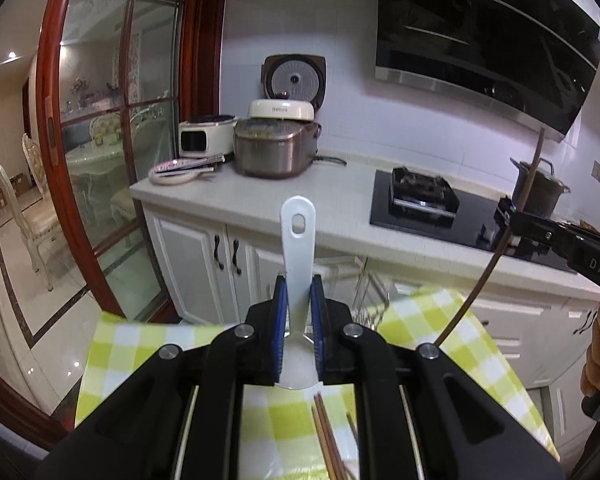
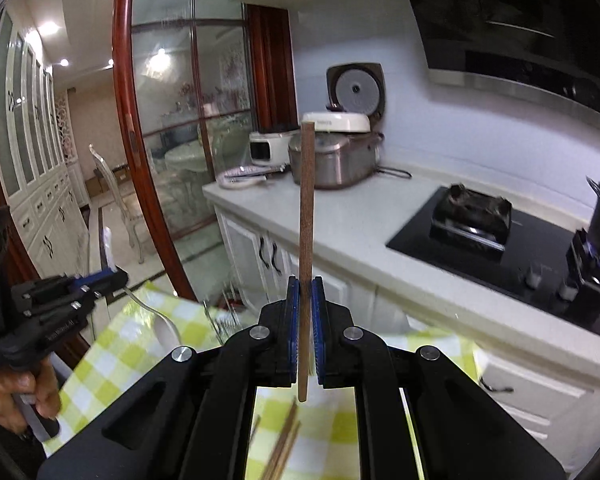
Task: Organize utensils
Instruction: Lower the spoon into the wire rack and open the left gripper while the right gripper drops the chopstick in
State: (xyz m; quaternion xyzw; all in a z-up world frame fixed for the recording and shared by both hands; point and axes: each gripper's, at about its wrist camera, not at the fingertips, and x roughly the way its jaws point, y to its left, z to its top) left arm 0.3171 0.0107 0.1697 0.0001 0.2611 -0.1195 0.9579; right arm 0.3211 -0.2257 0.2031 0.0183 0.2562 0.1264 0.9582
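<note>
My left gripper (image 1: pixel 299 285) is shut on a white plastic rice spoon (image 1: pixel 298 236), whose handle with a hang hole sticks up above the blue pads. From the right wrist view the same left gripper (image 2: pixel 107 276) shows its spoon bowl (image 2: pixel 168 330) hanging below. My right gripper (image 2: pixel 305 285) is shut on a single brown chopstick (image 2: pixel 306 200) that stands almost upright. In the left wrist view the right gripper (image 1: pixel 509 220) holds that chopstick (image 1: pixel 482 280) at the right edge. Several more brown chopsticks (image 1: pixel 329 436) (image 2: pixel 284 440) lie on the green-checked tablecloth (image 1: pixel 140 340) below both grippers.
A wire rack (image 1: pixel 370 300) (image 2: pixel 224 314) stands at the table's far edge. Beyond it runs a white counter (image 1: pixel 340 208) with an open rice cooker (image 1: pixel 278 148), a black gas hob (image 1: pixel 424 196) and a pot (image 1: pixel 540 188) over a lit burner. A glass sliding door (image 1: pixel 112 120) is at the left.
</note>
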